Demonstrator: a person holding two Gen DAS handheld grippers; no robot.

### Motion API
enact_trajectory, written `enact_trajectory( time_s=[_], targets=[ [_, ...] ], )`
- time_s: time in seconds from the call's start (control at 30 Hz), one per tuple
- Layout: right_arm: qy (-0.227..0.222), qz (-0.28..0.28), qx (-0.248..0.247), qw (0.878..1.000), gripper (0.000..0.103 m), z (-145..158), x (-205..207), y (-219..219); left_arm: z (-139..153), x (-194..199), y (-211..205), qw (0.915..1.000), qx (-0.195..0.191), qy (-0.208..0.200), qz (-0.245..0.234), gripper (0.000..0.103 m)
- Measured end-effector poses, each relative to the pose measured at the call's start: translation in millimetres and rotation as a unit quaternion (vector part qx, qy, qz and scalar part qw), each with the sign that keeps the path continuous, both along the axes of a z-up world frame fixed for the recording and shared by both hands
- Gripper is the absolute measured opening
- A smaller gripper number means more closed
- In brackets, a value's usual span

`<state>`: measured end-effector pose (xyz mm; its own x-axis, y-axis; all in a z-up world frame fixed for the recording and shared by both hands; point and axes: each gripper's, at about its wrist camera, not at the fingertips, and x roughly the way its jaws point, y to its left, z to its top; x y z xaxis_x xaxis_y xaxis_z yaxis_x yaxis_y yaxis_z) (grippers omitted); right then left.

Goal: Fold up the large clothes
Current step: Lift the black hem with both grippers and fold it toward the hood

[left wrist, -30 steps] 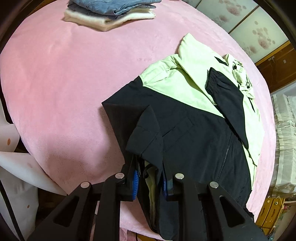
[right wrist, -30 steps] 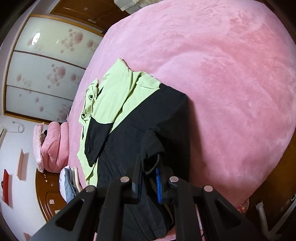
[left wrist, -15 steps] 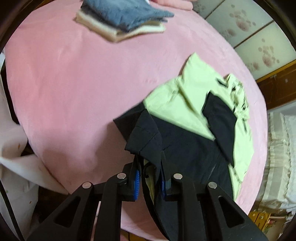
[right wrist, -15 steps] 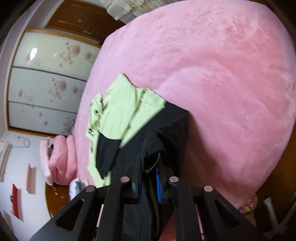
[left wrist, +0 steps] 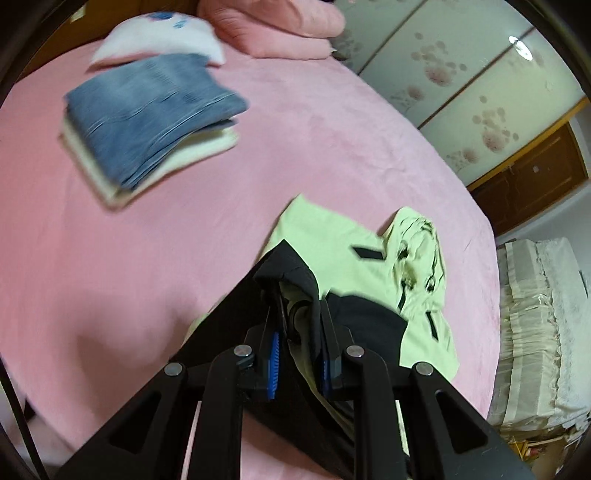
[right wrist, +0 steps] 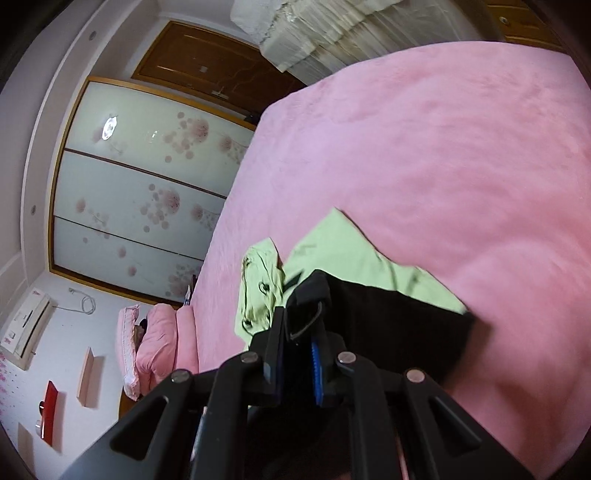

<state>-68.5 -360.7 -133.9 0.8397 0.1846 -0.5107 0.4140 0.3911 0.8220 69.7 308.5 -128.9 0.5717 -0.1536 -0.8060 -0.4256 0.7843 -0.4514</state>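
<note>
A black and light-green jacket point(left wrist: 332, 240) lies on the pink bed point(left wrist: 184, 240). My left gripper point(left wrist: 295, 302) is shut on a bunched black hem corner of the jacket and holds it lifted above the green upper part. My right gripper point(right wrist: 301, 314) is shut on the other black hem corner of the jacket point(right wrist: 388, 321), also lifted. The black lower half hangs from both grippers and covers part of the green chest. The green hood point(left wrist: 417, 236) lies crumpled at the far end.
A folded stack with blue jeans point(left wrist: 147, 107) on top lies at the bed's far left. Pink pillows point(left wrist: 273, 26) and a white cushion point(left wrist: 159, 37) sit beyond it. Sliding wardrobe doors point(right wrist: 129, 184) and a white bedding pile point(left wrist: 539, 332) border the bed.
Both grippers have lifted the black hem and carried it forward over the green upper part. The black lower half now hangs folded; less of the jacket lies flat.
</note>
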Motion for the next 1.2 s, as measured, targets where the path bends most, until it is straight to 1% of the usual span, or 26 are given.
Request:
enact_trajectory(
  time_s=[0.13, 0.17, 0.27, 0.4, 0.5, 0.6, 0.67, 0.73, 0.8, 0.83, 0.87, 0.9, 0.93, 0.97, 1.0, 1.03, 1.13, 1.2],
  targets=[
    [-0.016, -0.013, -0.006, 1.0, 0.011, -5, 34, -1, -6, 41, -6, 0.9999, 0.007, -0.009, -0.011, 0.015],
    [-0.018, -0.016, -0.008, 1.0, 0.011, -7, 41, -1, -9, 52, -7, 0.9998, 0.002, -0.01, -0.014, 0.015],
    [-0.02, -0.031, -0.008, 0.999, 0.011, -11, 61, -1, -15, 68, -10, 0.9998, -0.008, -0.014, -0.015, 0.015],
    [-0.017, -0.033, -0.004, 0.999, 0.011, -12, 85, -5, -18, 87, -14, 0.9998, 0.009, -0.012, -0.014, 0.015],
    [-0.01, -0.024, -0.024, 0.999, 0.011, -8, 101, -9, -20, 99, -17, 0.9996, 0.025, -0.007, -0.014, 0.015],
    [-0.004, -0.012, -0.046, 0.999, 0.011, -5, 123, -10, -24, 122, -24, 0.9986, 0.046, -0.001, -0.026, 0.015],
    [0.0, -0.01, -0.045, 0.999, 0.011, -9, 136, -12, -27, 135, -26, 0.998, 0.055, 0.003, -0.032, 0.016],
    [0.013, -0.007, -0.043, 0.999, 0.011, -15, 149, -15, -32, 149, -29, 0.9977, 0.059, 0.016, -0.029, 0.017],
    [0.027, -0.003, -0.045, 0.999, 0.012, -21, 160, -17, -38, 159, -32, 0.9975, 0.063, 0.027, -0.017, 0.02],
    [0.034, 0.0, -0.047, 0.998, 0.013, -24, 166, -17, -39, 162, -32, 0.9973, 0.069, 0.025, -0.011, 0.025],
    [0.043, 0.001, -0.05, 0.998, 0.015, -26, 172, -17, -38, 164, -34, 0.9968, 0.077, 0.017, -0.008, 0.032],
    [0.055, 0.001, -0.053, 0.997, 0.016, -29, 176, -17, -35, 165, -36, 0.9956, 0.094, 0.007, -0.004, 0.034],
    [0.062, 0.003, -0.055, 0.997, 0.018, -32, 179, -17, -32, 166, -37, 0.9948, 0.102, 0.0, -0.005, 0.039],
    [0.064, 0.006, -0.057, 0.996, 0.023, -33, 182, -16, -29, 167, -39, 0.9941, 0.108, -0.008, -0.011, 0.045],
    [0.063, 0.009, -0.059, 0.996, 0.03, -33, 183, -14, -26, 166, -41, 0.9937, 0.111, -0.012, -0.013, 0.048],
    [0.059, 0.012, -0.064, 0.996, 0.033, -33, 184, -13, -25, 165, -42, 0.9935, 0.112, -0.012, -0.01, 0.052],
    [0.046, 0.015, -0.091, 0.995, 0.035, -26, 185, -8, -26, 161, -45, 0.9941, 0.107, -0.004, -0.016, 0.052],
    [0.045, 0.028, -0.112, 0.992, 0.035, -20, 186, -4, -28, 156, -48, 0.9934, 0.113, 0.004, -0.019, 0.052]
  ],
)
